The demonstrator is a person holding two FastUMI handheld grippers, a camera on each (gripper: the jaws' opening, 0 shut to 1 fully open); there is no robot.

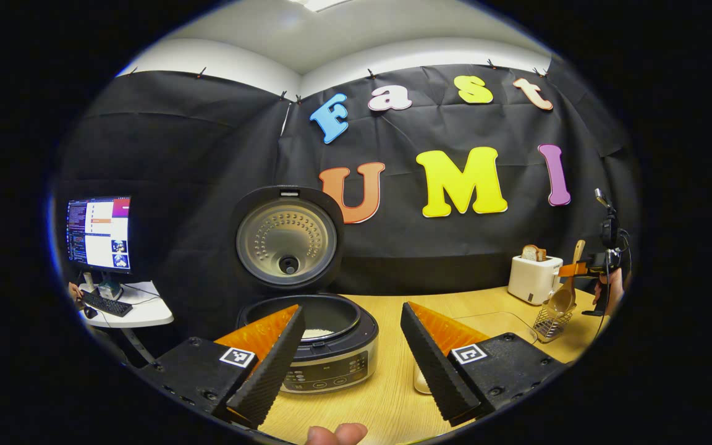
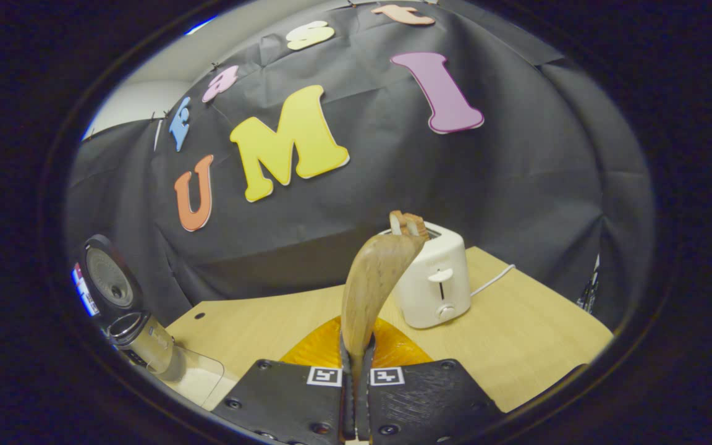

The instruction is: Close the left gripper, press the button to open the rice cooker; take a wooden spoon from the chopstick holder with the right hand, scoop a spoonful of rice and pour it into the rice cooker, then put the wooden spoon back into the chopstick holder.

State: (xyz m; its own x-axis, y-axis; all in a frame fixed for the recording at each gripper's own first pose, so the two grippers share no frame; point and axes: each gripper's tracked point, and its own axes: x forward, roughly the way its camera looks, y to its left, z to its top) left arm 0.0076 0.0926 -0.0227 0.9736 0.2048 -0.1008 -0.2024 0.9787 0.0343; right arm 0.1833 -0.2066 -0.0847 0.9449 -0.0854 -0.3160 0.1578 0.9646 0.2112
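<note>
One step looks done: the rice cooker [image 1: 306, 346] sits with its lid [image 1: 287, 237] up, and white rice shows in the pot, though how much is hard to tell. In the left gripper view the left gripper [image 1: 347, 358] has its fingers spread apart with nothing between them, the cooker just behind the finger at 7 o'clock. A fingertip [image 1: 337, 434] of the person shows at 6 o'clock.

In the right gripper view the right gripper [image 2: 356, 395] is clamped on the wooden spoon [image 2: 373, 284], the handle pinched between both fingers, the bowl standing up toward 12 o'clock. From the left gripper view the same spoon hangs at 3 o'clock with its bowl at the top of the wire chopstick holder [image 1: 552, 321], beside the toaster [image 1: 534, 278]. Whether the bowl touches the holder is unclear.

Judgement: either the spoon is just being taken out or is going back in. The bowl's inside faces away, so a load of rice cannot be seen. Rice already in the pot hints at the return, but that is a guess. Left at minimum: seating the spoon in the holder and letting go.

A monitor [image 1: 99, 233] stands at 9 o'clock.
</note>
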